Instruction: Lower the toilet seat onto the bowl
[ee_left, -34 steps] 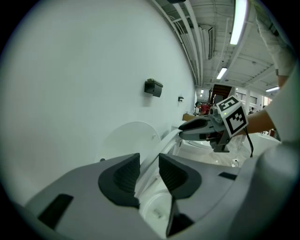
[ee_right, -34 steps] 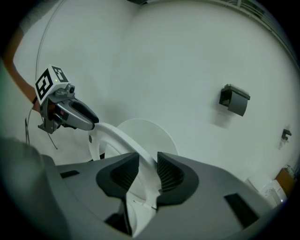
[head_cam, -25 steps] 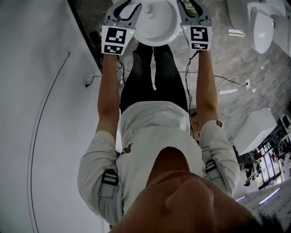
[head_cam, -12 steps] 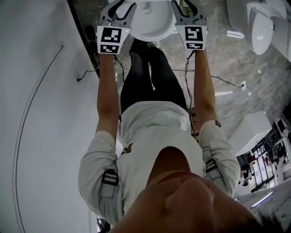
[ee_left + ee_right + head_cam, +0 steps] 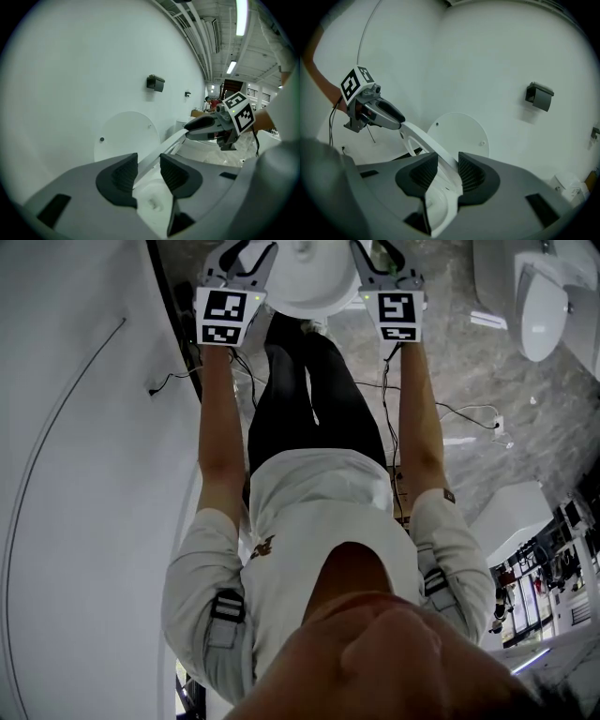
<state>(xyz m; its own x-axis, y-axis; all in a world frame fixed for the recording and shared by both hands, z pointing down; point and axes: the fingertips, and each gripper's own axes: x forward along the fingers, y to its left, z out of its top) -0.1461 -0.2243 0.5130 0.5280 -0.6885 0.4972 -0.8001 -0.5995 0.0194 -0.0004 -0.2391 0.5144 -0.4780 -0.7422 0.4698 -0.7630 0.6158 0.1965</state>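
Gripping the toilet seat by its rim, both pairs of jaws are holding it raised at a slant above the bowl. On the left side the left gripper is clamping the rim, and the right gripper is clamping the right side. Both have just been easing slightly wider, with the rim filling the gap between the pads. Behind the seat, 1 round white panel is standing against the wall, with 1 black box hanging higher up.
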